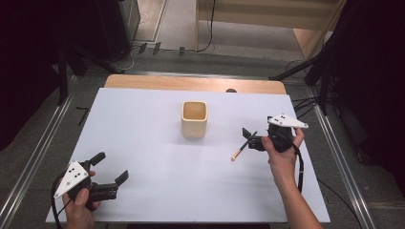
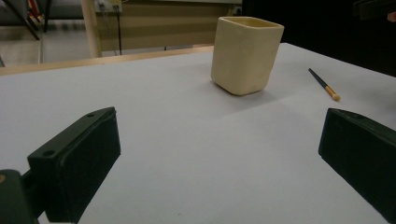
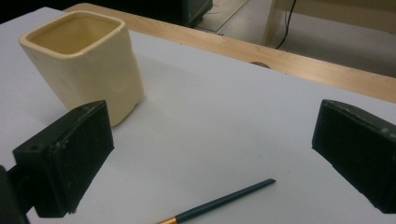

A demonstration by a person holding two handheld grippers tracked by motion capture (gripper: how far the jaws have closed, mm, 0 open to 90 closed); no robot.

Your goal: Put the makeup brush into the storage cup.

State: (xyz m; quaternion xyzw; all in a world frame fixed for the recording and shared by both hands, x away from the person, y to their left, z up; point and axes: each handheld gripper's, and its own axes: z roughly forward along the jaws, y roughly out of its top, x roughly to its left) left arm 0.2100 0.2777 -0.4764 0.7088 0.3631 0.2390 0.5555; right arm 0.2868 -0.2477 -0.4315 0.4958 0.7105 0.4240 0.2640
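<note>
White sheeting covers the desk (image 1: 157, 157), with a strip of bare wood showing along its far edge and grey floor beyond. From the high view I see a cream square cup (image 1: 194, 119) standing upright near the middle of the desk, its mouth open to the ceiling.

My right hand-held gripper (image 1: 247, 137) sits to the right of the cup, low over the desk and pointing left toward it. Its jaws stand wide apart and hold nothing. The brush (image 1: 243, 146) lies flat on the white surface just at those jaws, its dark handle running up toward the right hand-held gripper and its orange tip pointing away, down and to the left. In the right gripper view the dark handle (image 3: 224, 201) lies on the desk between the two black jaws, low in the frame, touching neither, with the cup (image 3: 84, 60) beyond the left jaw. I cannot tell how high the jaws ride above the brush.

My left hand-held gripper (image 1: 113, 166) is at the near left corner of the desk, well apart from the cup and the brush. Its jaws are spread as well, with nothing between them. In the left gripper view the cup (image 2: 245, 53) stands ahead and the brush (image 2: 323, 84) lies to its right.
</note>
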